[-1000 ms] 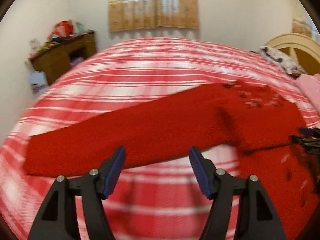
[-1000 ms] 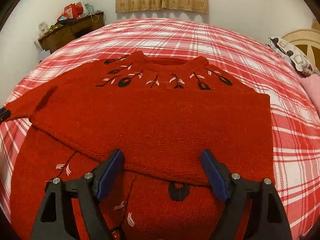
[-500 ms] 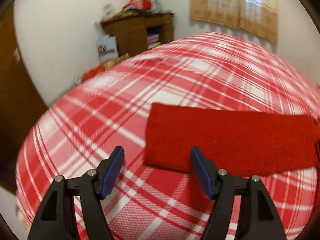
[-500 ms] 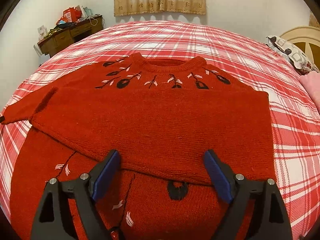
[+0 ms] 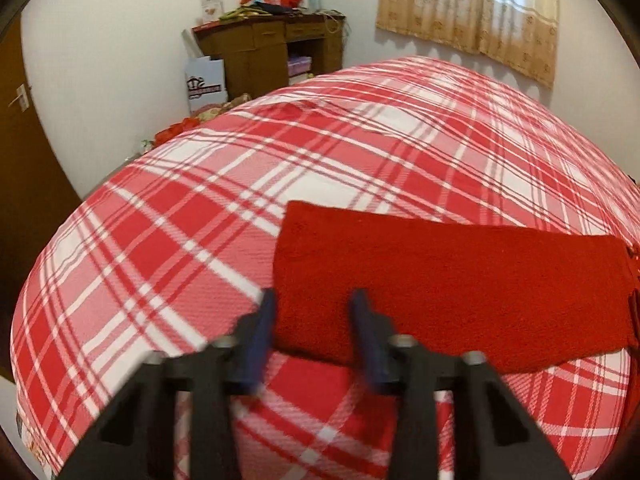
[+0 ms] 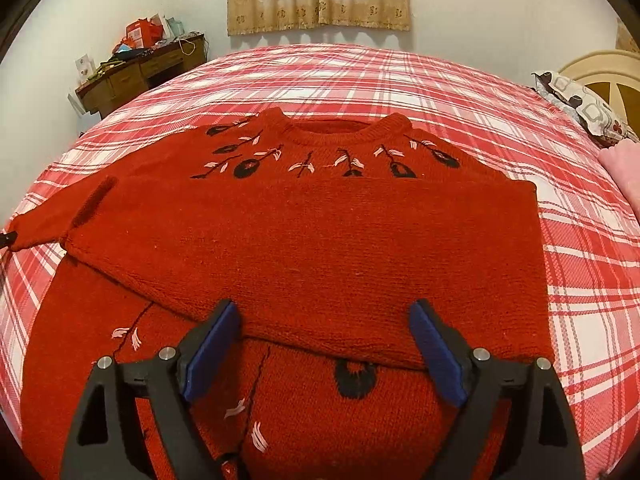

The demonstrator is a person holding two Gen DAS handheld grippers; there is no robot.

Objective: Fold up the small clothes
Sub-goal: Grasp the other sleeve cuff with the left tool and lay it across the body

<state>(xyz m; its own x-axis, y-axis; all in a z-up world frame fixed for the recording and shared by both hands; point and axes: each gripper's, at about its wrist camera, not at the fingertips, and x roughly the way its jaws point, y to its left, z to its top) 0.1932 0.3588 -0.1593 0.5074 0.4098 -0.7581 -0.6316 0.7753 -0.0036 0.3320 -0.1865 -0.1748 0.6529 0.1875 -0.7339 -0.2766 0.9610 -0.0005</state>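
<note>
A red knitted sweater (image 6: pixel 320 248) with black and pink embroidery lies flat on the plaid bed, one sleeve folded across its chest. My right gripper (image 6: pixel 326 352) is open and empty, hovering over the sweater's lower body. The other sleeve (image 5: pixel 460 280) stretches out to the left over the bedspread. My left gripper (image 5: pixel 314 328) is at the cuff end of that sleeve, its blue pads (image 5: pixel 264 332) on either side of the near corner, narrowed but not closed. The left gripper tip also shows in the right wrist view (image 6: pixel 6 238).
The red and white plaid bedspread (image 5: pixel 180 240) covers the whole bed. A wooden desk (image 5: pixel 272 48) with clutter stands against the far wall, a white bag beside it. A headboard (image 6: pixel 600 76), patterned pillow and pink cloth are at the right. A door is at the far left.
My left gripper swung left along the sleeve to its cuff, moved in onto the corner, and its jaws narrowed. The right gripper only drifted slightly.
</note>
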